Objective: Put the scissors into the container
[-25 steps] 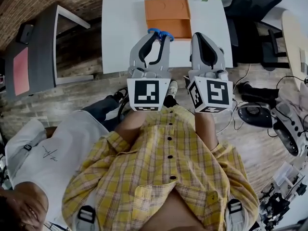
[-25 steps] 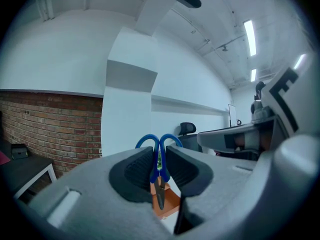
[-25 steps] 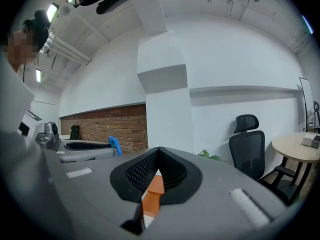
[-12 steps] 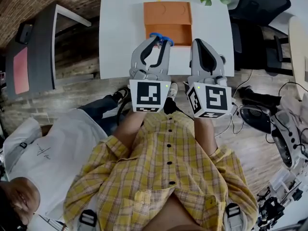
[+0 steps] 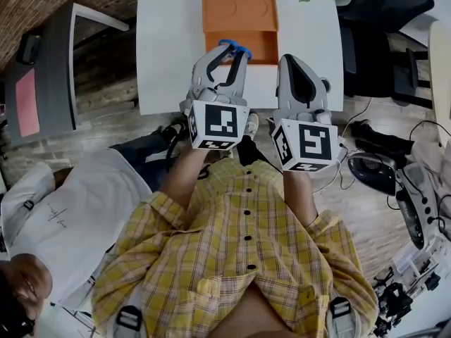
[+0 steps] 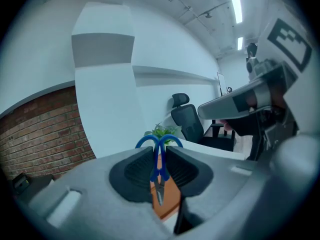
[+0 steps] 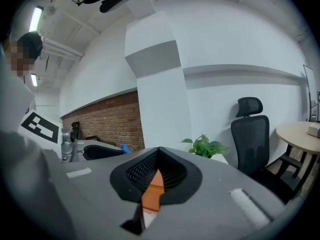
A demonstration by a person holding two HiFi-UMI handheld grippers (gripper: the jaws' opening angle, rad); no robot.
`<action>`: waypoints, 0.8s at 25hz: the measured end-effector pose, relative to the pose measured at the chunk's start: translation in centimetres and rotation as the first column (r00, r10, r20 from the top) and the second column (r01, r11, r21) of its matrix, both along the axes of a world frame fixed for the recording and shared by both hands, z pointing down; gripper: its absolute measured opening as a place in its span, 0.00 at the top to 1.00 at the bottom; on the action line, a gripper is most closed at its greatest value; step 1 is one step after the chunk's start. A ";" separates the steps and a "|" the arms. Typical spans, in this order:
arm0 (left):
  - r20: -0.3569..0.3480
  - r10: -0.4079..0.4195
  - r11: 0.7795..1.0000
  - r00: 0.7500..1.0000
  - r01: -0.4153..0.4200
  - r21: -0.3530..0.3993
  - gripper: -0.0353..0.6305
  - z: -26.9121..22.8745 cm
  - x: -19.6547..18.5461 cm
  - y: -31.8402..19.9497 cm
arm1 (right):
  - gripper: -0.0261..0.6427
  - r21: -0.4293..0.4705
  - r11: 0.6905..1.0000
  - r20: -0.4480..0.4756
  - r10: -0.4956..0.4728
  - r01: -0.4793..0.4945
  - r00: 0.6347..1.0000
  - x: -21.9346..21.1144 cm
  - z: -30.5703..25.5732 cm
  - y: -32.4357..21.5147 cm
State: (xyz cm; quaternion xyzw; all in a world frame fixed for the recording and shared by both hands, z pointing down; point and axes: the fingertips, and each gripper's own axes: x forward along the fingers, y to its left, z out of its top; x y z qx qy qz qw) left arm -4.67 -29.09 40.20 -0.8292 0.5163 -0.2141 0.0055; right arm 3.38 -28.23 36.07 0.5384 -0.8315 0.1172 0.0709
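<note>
Bright, even indoor light through wide-angle lenses.
Ceiling light strips (image 6: 234,4) glare white in the left gripper view (another strip (image 7: 36,18) in the right one). Both views bend into black corners. The left gripper (image 6: 160,156) blurs softly near the lens. The white table (image 5: 169,41) nearly washes out.

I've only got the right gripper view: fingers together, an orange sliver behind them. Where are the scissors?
Observer: The left gripper holds the scissors, clamped between its fingers, blue handles poking past the tips.
Operator: Near the container?
Observer: In the head view the handles overlap the near edge of the orange container on the white table.
Operator: And my gripper?
Observer: The right gripper hovers beside the left one, at the container's near right corner.
</note>
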 end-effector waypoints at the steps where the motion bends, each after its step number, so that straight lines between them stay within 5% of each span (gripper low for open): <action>1: 0.015 0.010 1.000 1.000 -0.010 -0.009 0.82 0.5 0.2 -0.2 | 0.96 -0.005 1.000 0.001 -0.001 0.001 1.000 0.1 0.2 -0.1; 10: 0.181 0.124 0.991 0.976 -0.113 -0.072 0.82 5.1 1.9 -2.3 | 0.96 -0.035 0.999 0.001 -0.013 0.013 1.000 1.2 1.9 -1.8; 20: 0.367 0.268 0.962 0.891 -0.225 -0.156 0.82 10.3 2.8 -3.3 | 0.96 -0.060 0.998 0.004 -0.018 0.018 1.000 1.7 3.2 -2.7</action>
